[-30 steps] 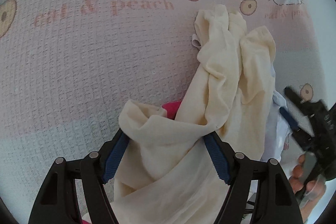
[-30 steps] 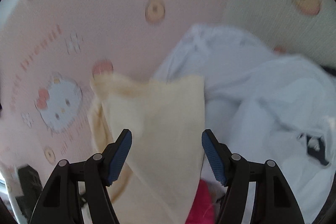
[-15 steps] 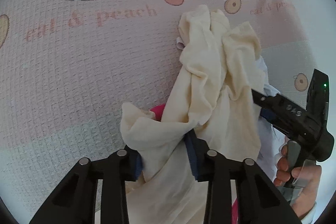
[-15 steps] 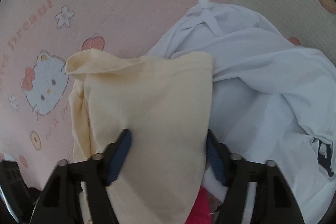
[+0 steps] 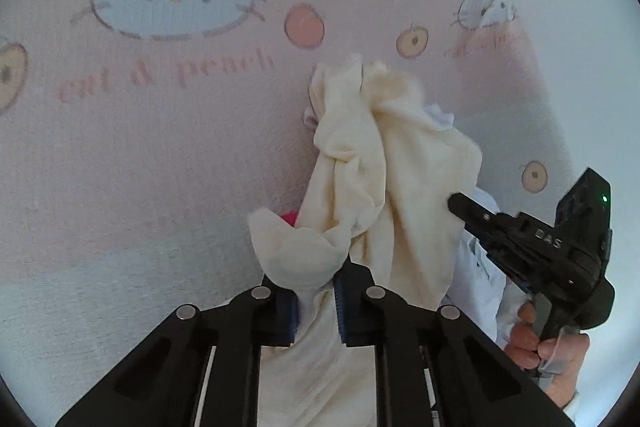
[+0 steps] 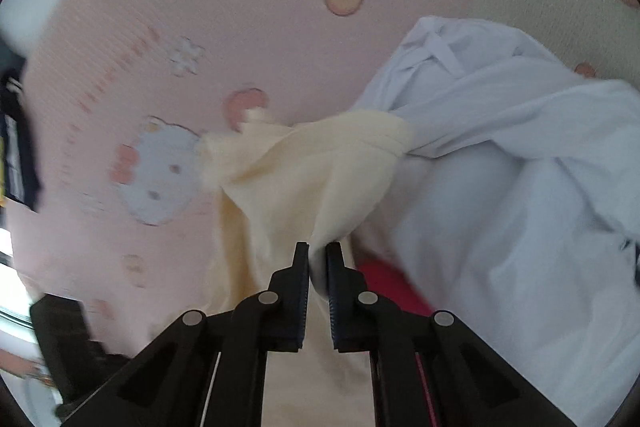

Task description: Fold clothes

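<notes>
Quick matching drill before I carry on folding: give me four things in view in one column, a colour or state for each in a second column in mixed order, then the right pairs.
Things:
1. cream garment
2. white garment
3. red cloth
4. bed cover

Descriptions:
A. pink with a cartoon cat and peach print
B. pinched by both the left gripper and the right gripper
C. lies crumpled, held by neither gripper
D. mostly hidden under the other clothes

Pairs: 1-B, 2-C, 3-D, 4-A
</notes>
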A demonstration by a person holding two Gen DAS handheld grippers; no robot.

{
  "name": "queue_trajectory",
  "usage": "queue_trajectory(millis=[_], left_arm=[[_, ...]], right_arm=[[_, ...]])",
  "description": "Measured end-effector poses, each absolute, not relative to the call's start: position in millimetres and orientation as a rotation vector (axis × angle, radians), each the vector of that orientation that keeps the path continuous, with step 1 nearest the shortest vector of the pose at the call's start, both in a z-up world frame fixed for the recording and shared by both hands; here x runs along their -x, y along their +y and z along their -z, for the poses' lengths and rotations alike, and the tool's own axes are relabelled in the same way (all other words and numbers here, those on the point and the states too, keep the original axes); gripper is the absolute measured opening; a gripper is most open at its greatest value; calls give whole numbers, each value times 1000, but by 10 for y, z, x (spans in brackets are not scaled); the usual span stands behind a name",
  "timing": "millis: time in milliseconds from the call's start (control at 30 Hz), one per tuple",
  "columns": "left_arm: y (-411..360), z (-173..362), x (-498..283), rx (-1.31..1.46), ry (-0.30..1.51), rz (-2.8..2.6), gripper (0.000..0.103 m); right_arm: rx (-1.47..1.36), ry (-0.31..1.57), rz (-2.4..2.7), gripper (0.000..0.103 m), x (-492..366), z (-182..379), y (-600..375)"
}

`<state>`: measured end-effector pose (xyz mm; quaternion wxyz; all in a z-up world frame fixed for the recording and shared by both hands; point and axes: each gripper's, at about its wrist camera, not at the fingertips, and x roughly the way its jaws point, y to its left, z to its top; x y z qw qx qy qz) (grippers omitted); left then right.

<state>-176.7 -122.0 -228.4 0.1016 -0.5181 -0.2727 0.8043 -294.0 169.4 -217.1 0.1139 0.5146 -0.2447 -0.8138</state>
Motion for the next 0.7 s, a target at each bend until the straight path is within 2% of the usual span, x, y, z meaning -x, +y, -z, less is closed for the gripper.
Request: queue_trajectory(millis=[167,333,567,700], left_arm=[[-1472,2101,1742,1462,-968,-2359,10],[-1654,1846,1573,1401,-1011,-2403,9],[-2186,1755,1538,1341,-1187,-2455,9],[-2542,1641,1372,1297,-1231,-2542,9]], right_arm=[[-1520,-679,2314,7,2845,2099,1459],[-1489,-720,2233,7,2505,2004,1170],[-1488,-575,2200,7,2377,1818,682],[-1490,-464,2208,7,2167,1728,460]])
